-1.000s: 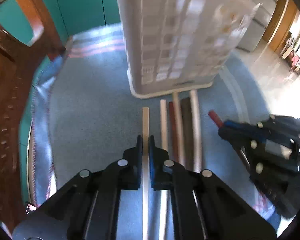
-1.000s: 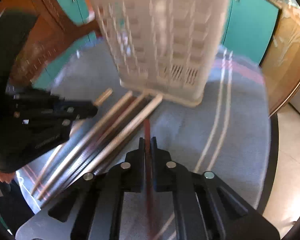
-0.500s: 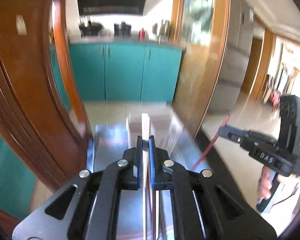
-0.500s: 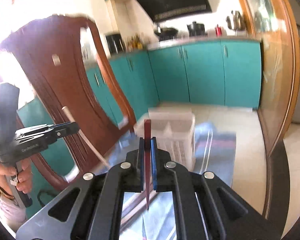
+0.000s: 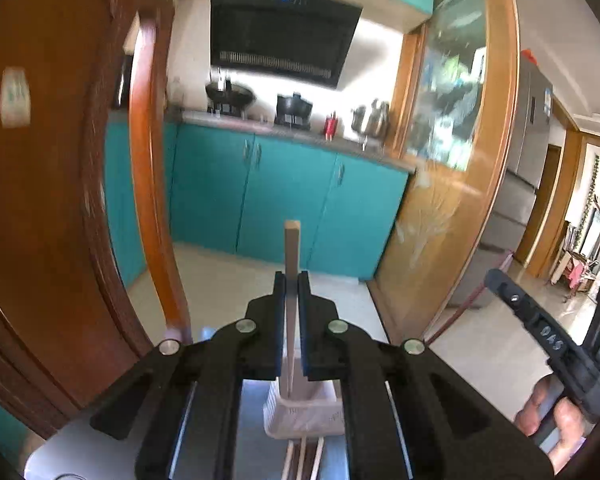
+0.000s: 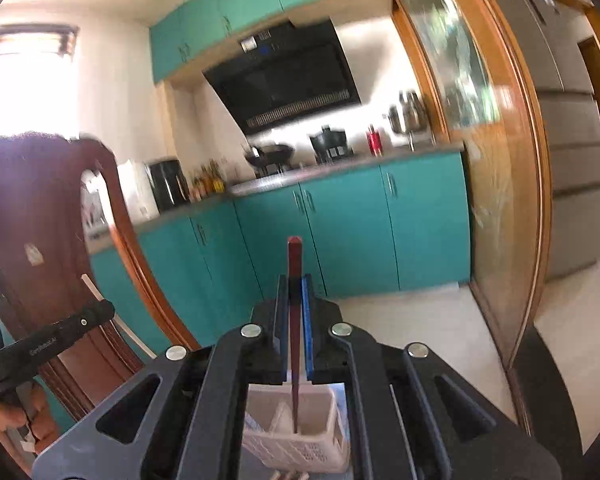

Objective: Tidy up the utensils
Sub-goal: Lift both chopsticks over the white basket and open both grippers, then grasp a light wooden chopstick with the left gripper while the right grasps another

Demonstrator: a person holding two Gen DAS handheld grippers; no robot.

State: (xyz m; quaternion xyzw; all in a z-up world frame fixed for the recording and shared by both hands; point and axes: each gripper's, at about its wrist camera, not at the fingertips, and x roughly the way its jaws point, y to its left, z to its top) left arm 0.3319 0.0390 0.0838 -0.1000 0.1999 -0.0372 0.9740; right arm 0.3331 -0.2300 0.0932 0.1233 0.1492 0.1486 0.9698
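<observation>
the left gripper (image 5: 291,280) is closed tight on a pale wooden chopstick (image 5: 292,240); the right gripper (image 6: 295,284) is closed the same way on a dark red chopstick (image 6: 295,256). both sticks stand near upright, raised above the white perforated holder (image 6: 320,446), which sits low in each wrist view on the table (image 5: 252,432).

step in hand, as judged — carry each stick over the holder and lower its bottom tip into a compartment. keep the sticks vertical, bring the tip inside the rim before easing the grip, and lower one side at a time so the two tools do not meet.

more chopsticks (image 5: 304,458) lie on the near side of the holder, touching or just beside its base. a wooden chair back (image 5: 60,200) stands to the left. the holder's inner dividers may catch a tip.
</observation>
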